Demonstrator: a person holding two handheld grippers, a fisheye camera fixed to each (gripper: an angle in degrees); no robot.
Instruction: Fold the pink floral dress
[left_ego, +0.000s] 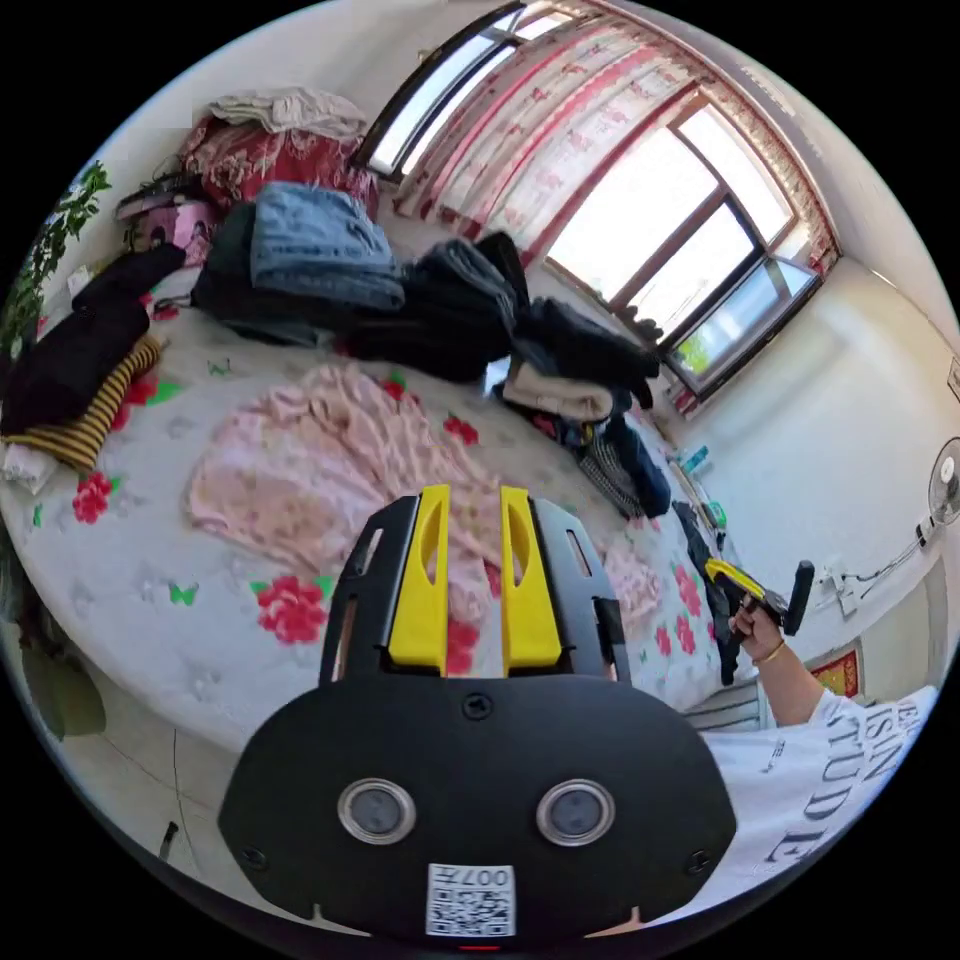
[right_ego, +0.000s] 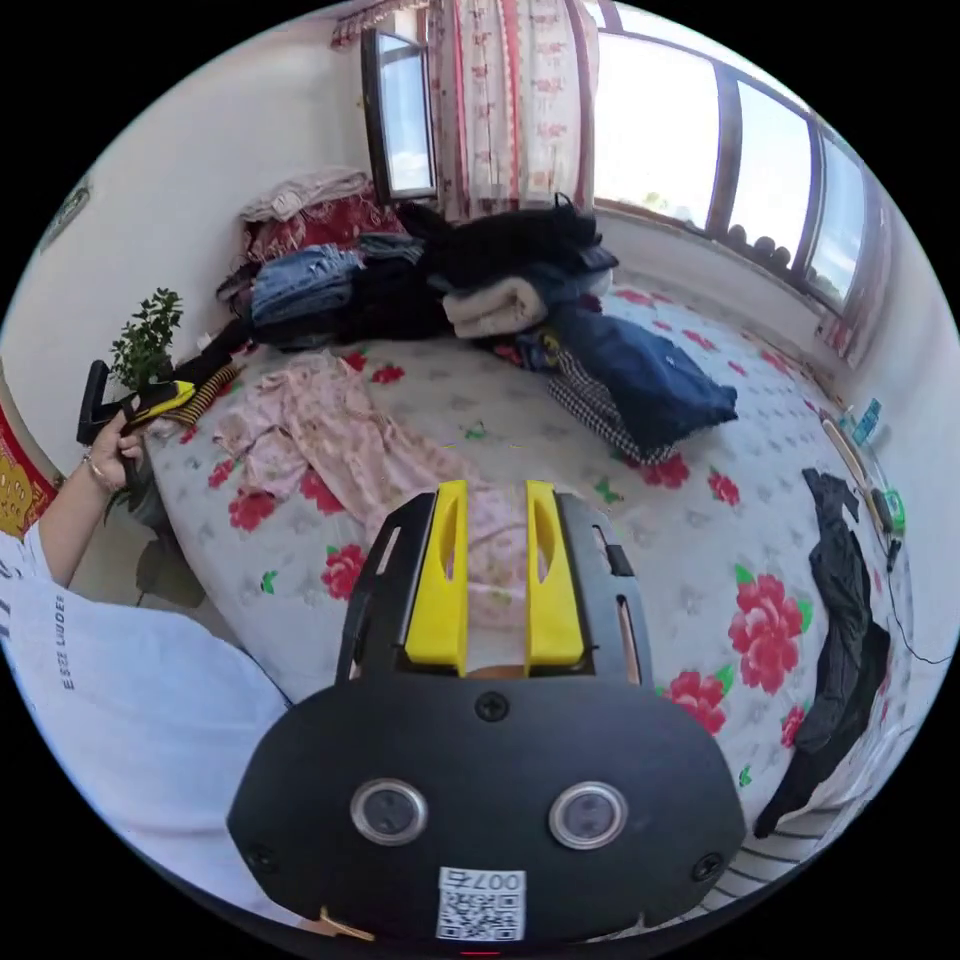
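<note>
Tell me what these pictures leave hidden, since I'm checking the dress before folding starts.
- Left gripper view: the left claw covers the lower part of the pink floral dress.
- Right gripper view: the right claw hides the dress hem.
- Both views: the garments in the clothes pile overlap, so separate pieces cannot be told.
- Both views: the dress's underside lies against the bed.
</note>
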